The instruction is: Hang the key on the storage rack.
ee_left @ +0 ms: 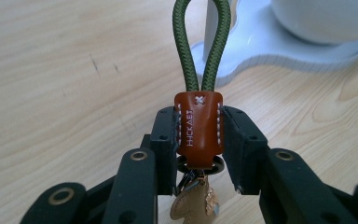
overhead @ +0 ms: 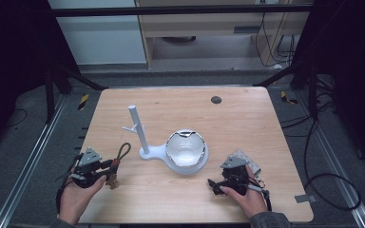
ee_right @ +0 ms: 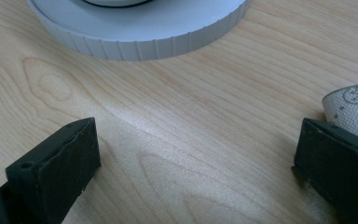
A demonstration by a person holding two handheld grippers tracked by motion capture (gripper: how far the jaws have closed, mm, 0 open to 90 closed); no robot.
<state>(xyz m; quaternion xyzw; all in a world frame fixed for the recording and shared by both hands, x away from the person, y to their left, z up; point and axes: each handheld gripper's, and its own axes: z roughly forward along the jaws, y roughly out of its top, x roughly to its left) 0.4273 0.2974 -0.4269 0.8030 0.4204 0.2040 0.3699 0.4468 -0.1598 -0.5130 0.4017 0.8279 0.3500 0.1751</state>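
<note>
A keychain lies low over the table at the left: a green cord loop (overhead: 123,151) ending in a brown leather tab (ee_left: 199,128), with a metal ring and a tan charm (ee_left: 193,205) below it. My left gripper (overhead: 109,167) is shut on the leather tab, one jaw on each side, and the loop (ee_left: 204,42) points toward the white stand (overhead: 139,130). That stand has an upright post with a side peg, and its round base (overhead: 190,166) carries a white bowl (overhead: 185,147). My right gripper (overhead: 215,185) rests right of the base with its jaws wide open and bare wood between them (ee_right: 198,158).
A grey-white dotted sheet (ee_right: 354,107) lies against the right gripper's outer finger (ee_right: 340,163), also seen behind the hand (overhead: 245,156). A dark round hole cover (overhead: 216,99) sits at the far side of the wooden table (overhead: 247,123). Cables trail on the floor at right.
</note>
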